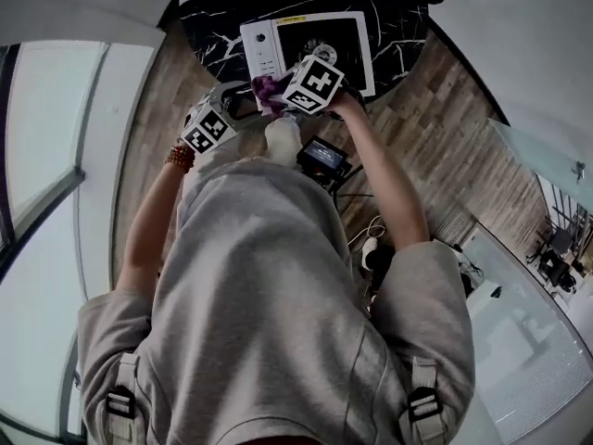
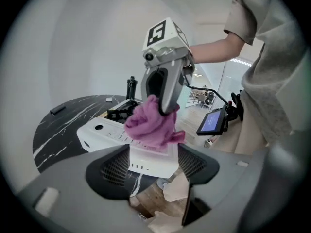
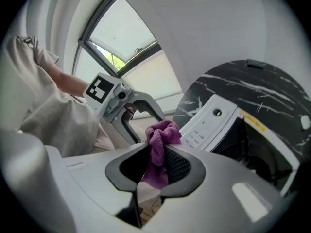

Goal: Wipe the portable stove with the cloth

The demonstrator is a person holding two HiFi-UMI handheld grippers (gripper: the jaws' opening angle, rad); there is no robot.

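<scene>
**Head view.** Shows the white portable stove (image 1: 262,54) at top centre, set on a round black marble table (image 1: 218,21) above a wood-plank floor (image 1: 445,137). Places the purple cloth (image 1: 271,91) at the stove's near edge, just below the white control panel, between the two marker cubes. Also shows a small lit screen (image 1: 322,154) below the cloth. Alone shows a bead bracelet (image 1: 181,158) on the wrist at mid-left.

**Right gripper view.** Shows the right gripper (image 3: 155,166) pinching the cloth, jaws closed on the fabric, with a bunched tuft standing above them at frame centre. Reveals the stove's round knob (image 3: 217,112) and a yellow label (image 3: 252,122) at right. Adds a window (image 3: 121,40) at upper left.

**Left gripper view.** Shows the left gripper (image 2: 153,161) with jaws spread wide and the stove's near corner framed in the gap; leaves contact with the pads undecided. Alone shows the cloth hanging from the other gripper's tips and lying on the white panel at frame centre. Adds a dark bottle-like item (image 2: 131,87) on the table, left of centre in the upper half.
</scene>
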